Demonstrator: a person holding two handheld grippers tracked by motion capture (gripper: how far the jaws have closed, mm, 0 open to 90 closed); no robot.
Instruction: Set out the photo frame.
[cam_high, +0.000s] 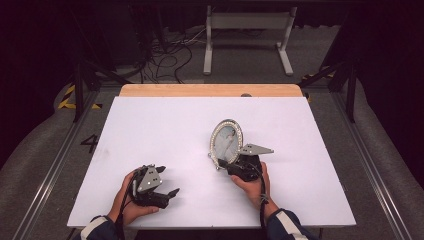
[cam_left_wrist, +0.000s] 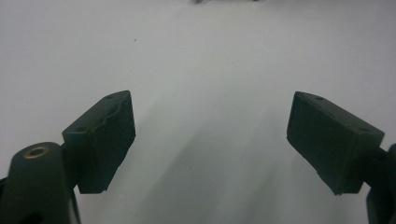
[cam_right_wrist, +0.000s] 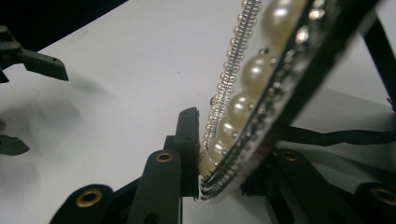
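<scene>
While the white desk (cam_high: 165, 130) spreads across most of the high view, with a strip of bare wood along its far edge, an oval picture frame (cam_high: 226, 141) stands tilted on it a little right of the middle, nearer the person's side than the far edge. Its rim is set with pearls and a fine beaded chain, and in the right gripper view that rim (cam_right_wrist: 243, 107) runs steeply up from the bottom centre toward the top right. A dark prop leg (cam_right_wrist: 380, 51) shows behind the frame in that view. Low on the frame, the right gripper (cam_high: 231, 164) has its fingers (cam_right_wrist: 187, 149) on either side of the rim, one against the pearl face and the other at the back, pinching the lower edge. Well apart to the left, near the front edge of the desk, the left gripper (cam_high: 167, 192) rests in the person's left hand (cam_high: 126, 200); its fingers (cam_left_wrist: 100, 140) are spread wide with nothing but bare desk between them.
</scene>
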